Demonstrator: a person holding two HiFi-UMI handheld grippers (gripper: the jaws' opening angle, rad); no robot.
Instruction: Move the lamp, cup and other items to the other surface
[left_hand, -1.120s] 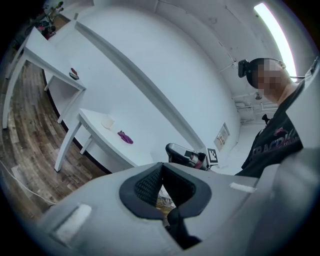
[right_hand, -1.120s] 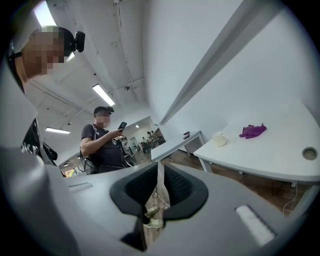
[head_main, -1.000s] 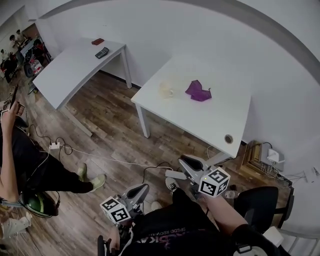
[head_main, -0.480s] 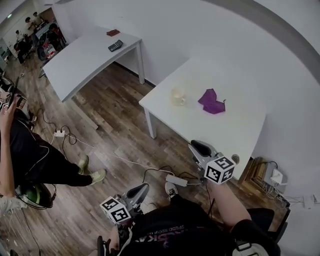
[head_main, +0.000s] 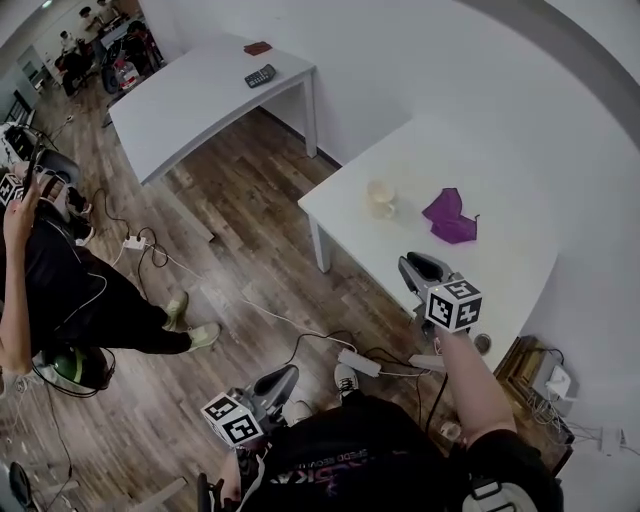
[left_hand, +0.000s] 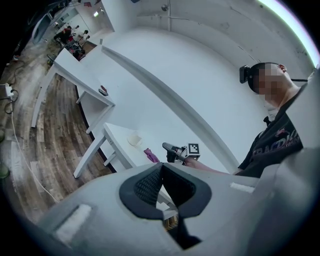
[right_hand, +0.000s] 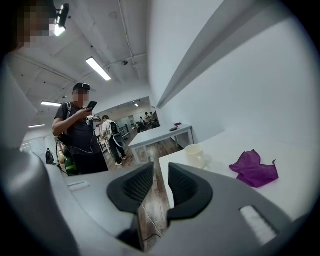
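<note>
Looks like a reach over the near table. Right gripper above its edge, jaws parted and just been opening, nothing between them. Left gripper low by the body, jaws pressed together, empty. Cup upright on that table, just beside the purple cloth. No lamp in sight. Fits either a pickup coming or 2 items already landed here, so can't call the next move beyond keeping clear of the cup.

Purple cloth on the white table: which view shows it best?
The right gripper view: the purple cloth is near and large. The head view shows it small from above; the left gripper view, only a distant bit.
</note>
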